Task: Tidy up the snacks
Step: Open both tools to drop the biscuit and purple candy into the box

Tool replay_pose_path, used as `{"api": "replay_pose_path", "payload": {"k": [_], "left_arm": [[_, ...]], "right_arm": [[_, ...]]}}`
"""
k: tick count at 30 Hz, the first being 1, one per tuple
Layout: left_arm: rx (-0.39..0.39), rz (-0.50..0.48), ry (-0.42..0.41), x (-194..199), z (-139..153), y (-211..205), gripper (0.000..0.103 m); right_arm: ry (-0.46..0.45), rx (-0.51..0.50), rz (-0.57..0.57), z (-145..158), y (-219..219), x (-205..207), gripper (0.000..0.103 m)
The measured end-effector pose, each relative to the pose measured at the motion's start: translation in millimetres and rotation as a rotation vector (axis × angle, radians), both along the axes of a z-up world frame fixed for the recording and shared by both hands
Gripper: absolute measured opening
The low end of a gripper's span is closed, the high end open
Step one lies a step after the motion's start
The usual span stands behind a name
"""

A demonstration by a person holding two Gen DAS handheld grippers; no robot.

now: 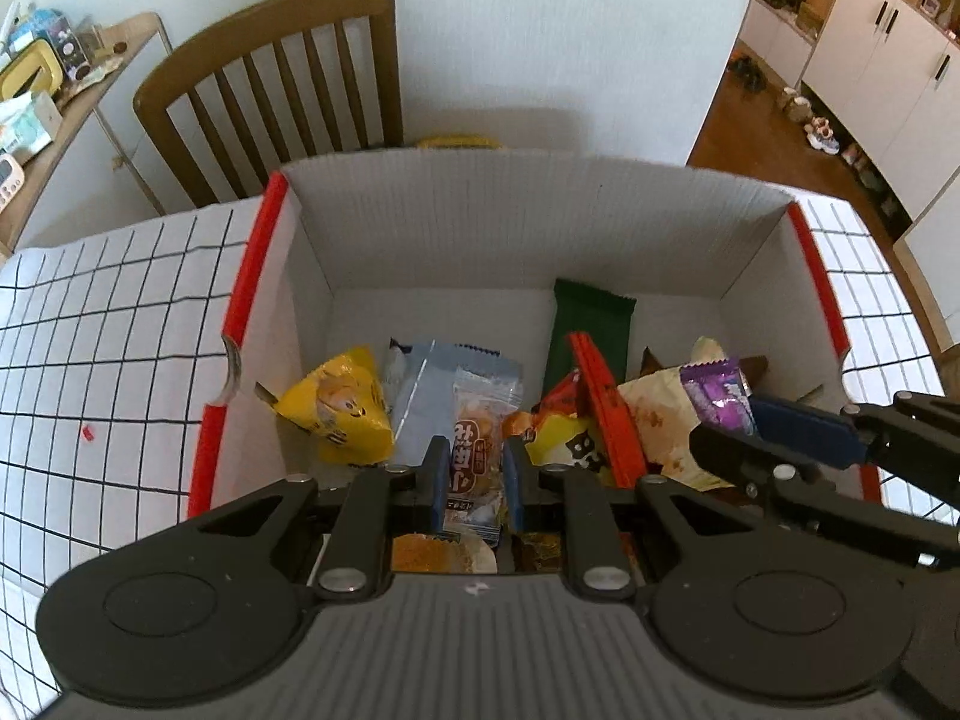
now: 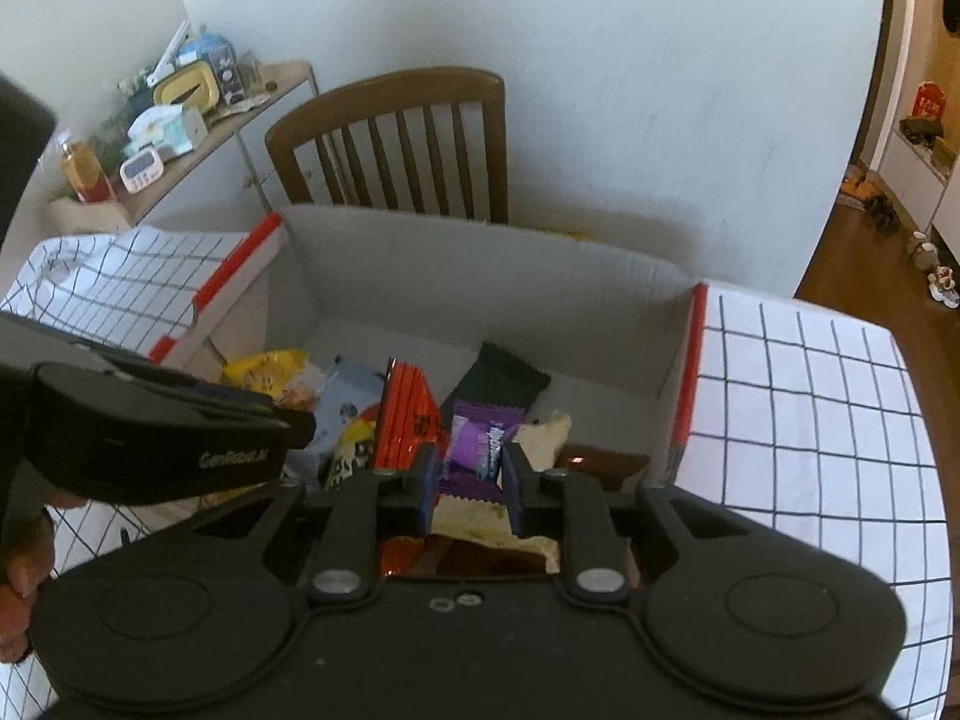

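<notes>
A white cardboard box (image 1: pixel 480 222) with red rims stands open on the checked tablecloth (image 1: pixel 108 324). Inside lie several snacks: a yellow packet (image 1: pixel 345 414), a pale blue packet (image 1: pixel 420 396), a dark green bar (image 1: pixel 591 324), a red-orange packet (image 1: pixel 606 414) and a cream packet (image 1: pixel 660 420). My left gripper (image 1: pixel 477 468) is over the box's near side, shut on a clear-wrapped pastry packet (image 1: pixel 480 450). Beside it, my right gripper (image 2: pixel 468 474) is shut on a purple packet (image 2: pixel 480 441), above the red-orange packet (image 2: pixel 405 414) and the green bar (image 2: pixel 501 381). Each gripper shows in the other's view: right gripper (image 1: pixel 726 423), left gripper (image 2: pixel 300 420).
A brown wooden chair (image 1: pixel 282 84) stands behind the box against the white wall. To its left is a side shelf (image 2: pixel 180 114) crowded with small items. White cabinets (image 1: pixel 888 60) and a wooden floor lie at the far right. A hand (image 2: pixel 18 576) holds the left gripper.
</notes>
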State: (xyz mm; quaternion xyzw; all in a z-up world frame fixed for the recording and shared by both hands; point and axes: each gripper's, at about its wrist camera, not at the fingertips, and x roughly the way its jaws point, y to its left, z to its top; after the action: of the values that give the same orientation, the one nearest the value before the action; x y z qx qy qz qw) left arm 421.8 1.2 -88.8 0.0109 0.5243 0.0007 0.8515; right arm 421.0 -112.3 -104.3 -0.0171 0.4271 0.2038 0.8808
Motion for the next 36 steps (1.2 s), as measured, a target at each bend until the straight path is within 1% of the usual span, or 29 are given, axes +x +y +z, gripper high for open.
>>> {"api": "replay_pose_path", "payload": {"k": [3,6,9,11,13,17,21,24,25,26,28,32,36], "left_arm": [[-0.008,0.005,0.016,0,-5,2,0.018],[0.001,0.004,0.026,1,-9,3,0.018],[-0.001,0.005,0.023,0,-9,4,0.018],[-0.009,0.014,0.027,0,-8,5,0.021],[-0.011,0.019,0.024,-3,-7,6,0.023],[-0.029,0.026,0.007,-11,-1,12,0.023],[-0.047,0.036,-0.01,-20,8,17,0.026],[-0.055,0.042,-0.031,-29,16,21,0.032],[-0.06,0.046,-0.036,-32,19,23,0.039],[-0.064,0.051,-0.044,-35,22,24,0.052],[-0.07,0.054,-0.074,-43,29,26,0.061],[-0.083,0.045,-0.114,-60,45,27,0.061],[-0.06,0.026,-0.165,-80,60,24,0.061]], "right_arm": [[0.006,-0.008,0.002,-4,1,-1,0.021],[0.007,-0.016,-0.001,-6,0,-1,0.022],[0.016,-0.02,-0.001,-7,1,0,0.022],[0.021,-0.018,-0.003,-7,2,1,0.022],[0.029,-0.017,-0.007,-7,1,1,0.022],[0.029,-0.012,-0.017,-4,-1,-1,0.023],[0.013,0.002,-0.021,3,-6,-7,0.023],[0.004,0.025,-0.023,10,-11,-12,0.024],[0.001,0.03,-0.028,12,-12,-14,0.024],[-0.003,0.038,-0.031,15,-14,-16,0.024],[-0.01,0.052,-0.029,20,-16,-20,0.024],[-0.033,0.081,-0.007,32,-20,-33,0.025],[-0.059,0.106,0.001,46,-25,-49,0.025]]}}
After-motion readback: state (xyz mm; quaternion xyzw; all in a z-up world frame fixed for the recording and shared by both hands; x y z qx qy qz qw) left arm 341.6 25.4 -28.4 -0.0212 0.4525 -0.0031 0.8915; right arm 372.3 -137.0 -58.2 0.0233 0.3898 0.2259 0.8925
